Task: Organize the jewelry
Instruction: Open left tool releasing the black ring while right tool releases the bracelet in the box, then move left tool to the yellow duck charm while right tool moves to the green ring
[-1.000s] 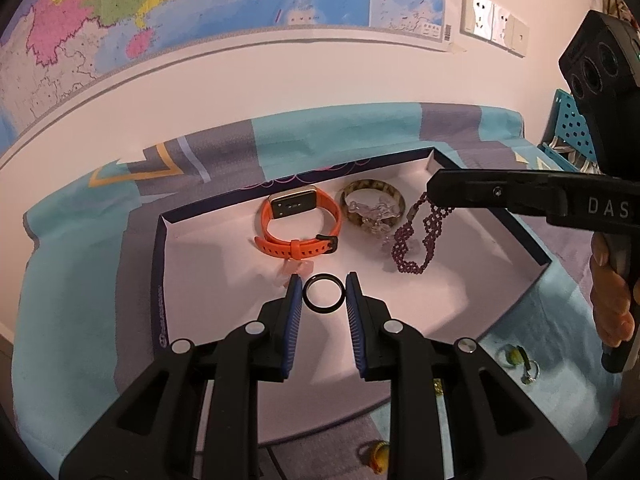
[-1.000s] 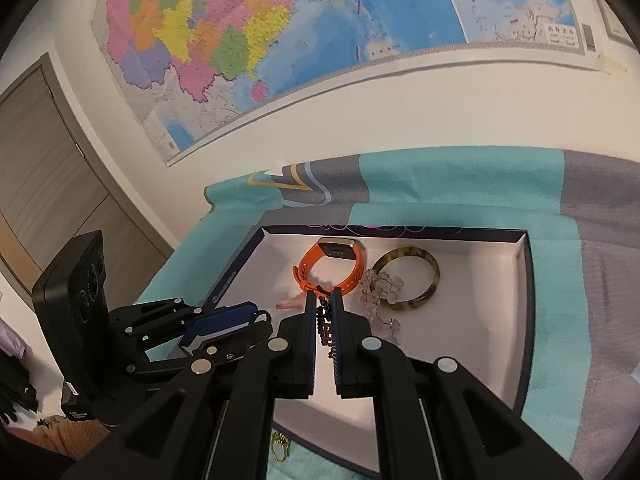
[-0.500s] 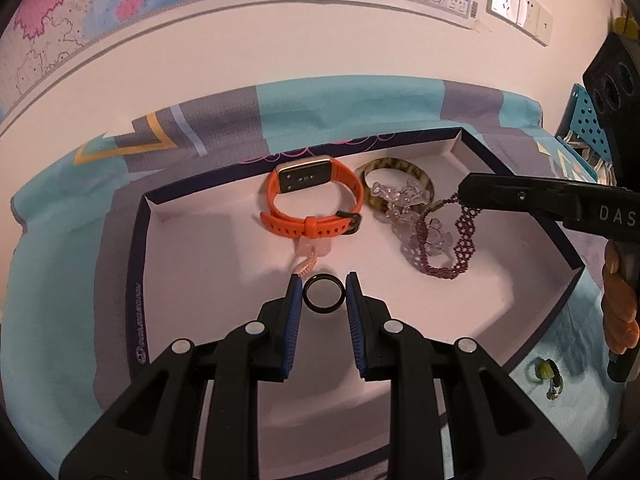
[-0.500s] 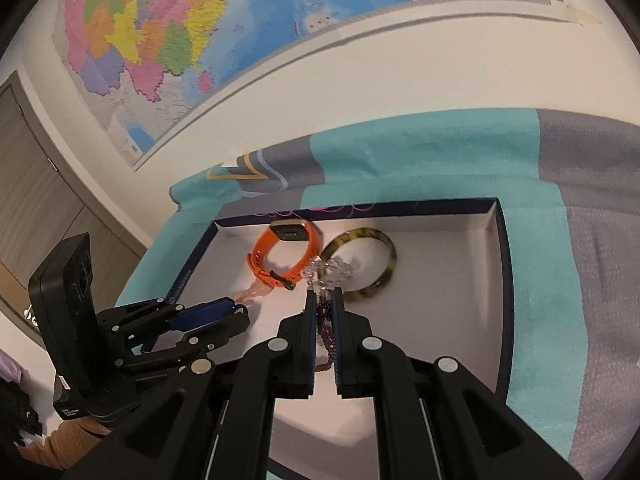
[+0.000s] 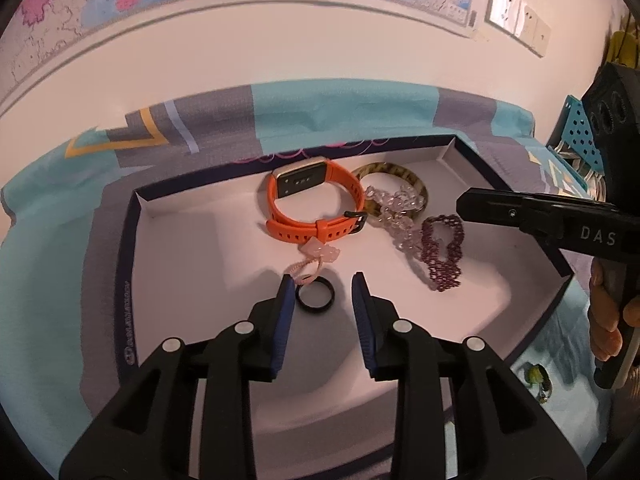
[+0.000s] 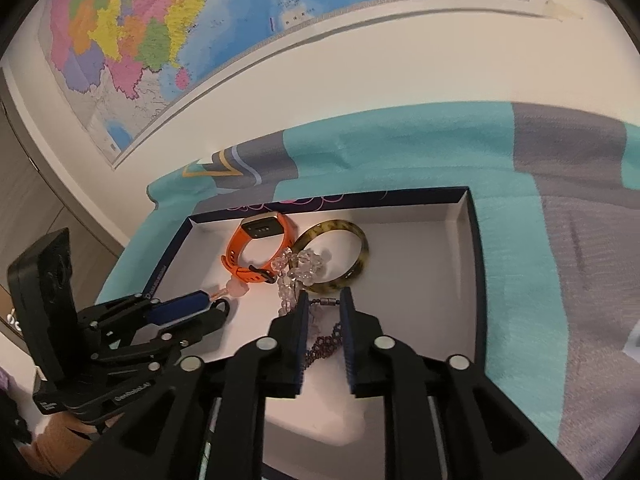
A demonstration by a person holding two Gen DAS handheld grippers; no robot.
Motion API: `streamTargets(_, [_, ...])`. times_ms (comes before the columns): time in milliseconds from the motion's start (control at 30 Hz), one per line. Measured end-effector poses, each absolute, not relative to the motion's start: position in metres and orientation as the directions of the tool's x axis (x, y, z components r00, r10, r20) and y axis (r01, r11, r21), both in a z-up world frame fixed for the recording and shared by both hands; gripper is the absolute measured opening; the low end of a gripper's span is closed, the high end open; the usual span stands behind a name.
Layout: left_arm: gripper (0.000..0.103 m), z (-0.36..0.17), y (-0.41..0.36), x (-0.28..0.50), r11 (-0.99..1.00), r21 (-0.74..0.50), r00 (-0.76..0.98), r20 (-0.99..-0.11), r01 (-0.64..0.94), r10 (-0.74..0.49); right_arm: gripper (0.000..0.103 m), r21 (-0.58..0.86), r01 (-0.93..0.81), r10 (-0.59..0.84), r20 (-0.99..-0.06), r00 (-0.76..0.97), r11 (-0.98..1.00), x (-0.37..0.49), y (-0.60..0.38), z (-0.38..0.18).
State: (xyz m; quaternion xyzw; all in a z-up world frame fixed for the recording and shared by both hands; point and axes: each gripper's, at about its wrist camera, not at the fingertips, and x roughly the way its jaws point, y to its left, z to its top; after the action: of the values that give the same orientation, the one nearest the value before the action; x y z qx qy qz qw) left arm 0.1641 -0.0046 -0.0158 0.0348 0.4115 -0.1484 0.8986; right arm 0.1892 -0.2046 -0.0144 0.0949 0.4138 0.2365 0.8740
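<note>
Purple beads make up the woven bracelet (image 5: 442, 254) lying on the white floor of the tray (image 5: 180, 248), right of centre in the left wrist view; our right tongs (image 6: 323, 300) are spread above it and pinch nothing, and in the right wrist view the beadwork shows in the gap between their blue pads (image 6: 298, 332); whether the pads touch it we cannot tell. Our left tongs (image 5: 322, 280) are also spread and hold nothing; the black ring (image 5: 315, 298) lies flat on the tray floor between their tips, nearer the left pad. Just above the ring sits a pink charm on a cord (image 5: 316, 254), its loop reaching the ring's upper edge. At the back of the tray the orange watch (image 5: 316, 210) stands on its strap; beside it, to the right, lies the tortoiseshell bangle (image 5: 394, 188), with a clear crystal bracelet (image 5: 400, 216) draped across it and trailing down to the purple one. The tray rests on a teal and grey cloth (image 5: 340, 116) over the worktop; a map (image 6: 200, 20) hangs on the wall behind; a small green earring (image 5: 534, 376) lies on the cloth at the lower right of the left wrist view.
</note>
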Motion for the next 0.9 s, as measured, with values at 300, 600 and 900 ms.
streamTargets(300, [0.042, 0.006, 0.0, 0.125, 0.951, -0.001, 0.682, -0.697, 0.309, -0.222, 0.024, 0.301, -0.381, 0.478, -0.67, 0.568, 0.874, 0.159, -0.206, -0.002])
streamTargets(600, [0.049, 0.013, 0.01, 0.082, 0.953, 0.016, 0.71, -0.671, 0.301, -0.213, 0.032, 0.255, -0.443, 0.489, -0.66, 0.57, 0.86, 0.116, -0.205, 0.006])
streamTargets(900, [0.052, 0.004, 0.014, 0.051, 0.954, 0.016, 0.699, -0.684, 0.301, -0.209, 0.036, 0.232, -0.449, 0.476, -0.67, 0.57, 0.863, 0.084, -0.216, 0.002])
